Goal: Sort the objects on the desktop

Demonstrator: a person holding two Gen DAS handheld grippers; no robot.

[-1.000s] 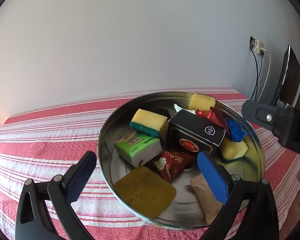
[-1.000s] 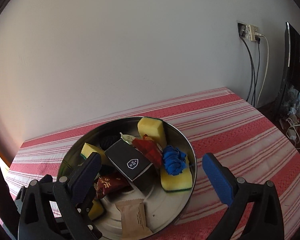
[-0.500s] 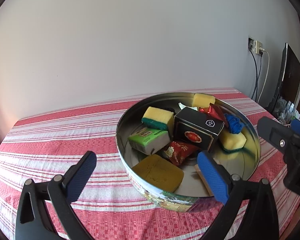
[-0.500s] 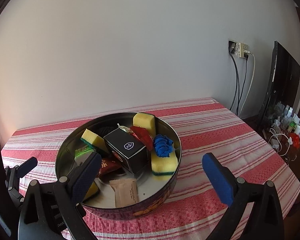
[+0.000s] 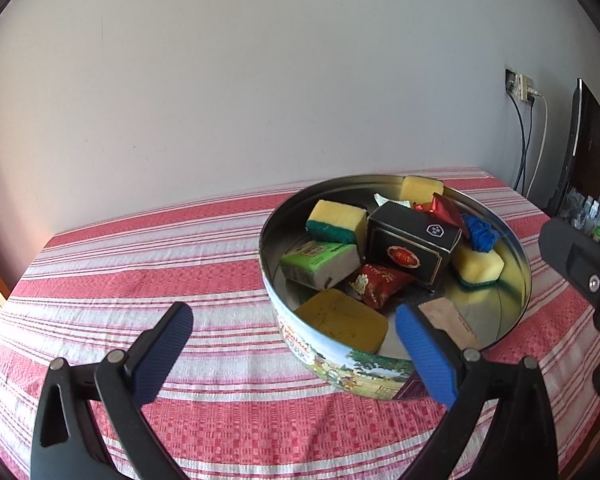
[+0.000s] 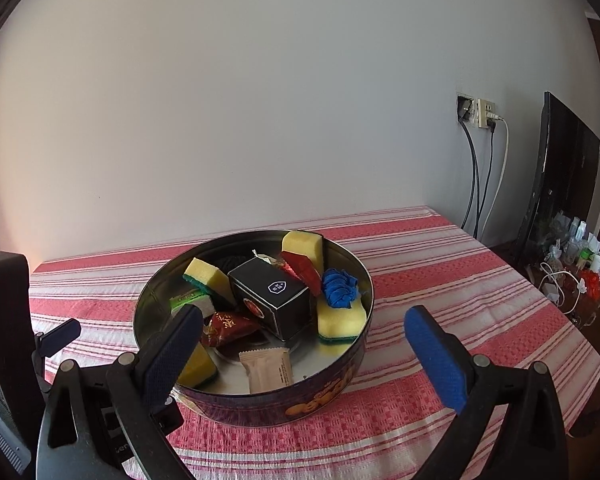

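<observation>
Black box [image 6: 274,300] in tin [image 6: 352,354]: shield logo, red oval label; text unreadable.

Tablecloth [image 5: 140,280] red-and-white striped, woven check texture; round tin [image 5: 340,364] bare silver inside, printed scene on its outer wall, dark blue with orange figures in the right wrist view; black box [image 5: 412,240] with white emblem and red-gold oval label; sponges [image 5: 336,220] yellow over green; tissue pack [image 5: 320,264] green and white; snack packet [image 5: 380,284] dark red; beige sachet [image 6: 266,370]; blue crumpled piece [image 5: 478,234]; both grippers' pads [image 5: 164,352] blue on black frames; wall [image 5: 260,80] plain pale grey.
</observation>
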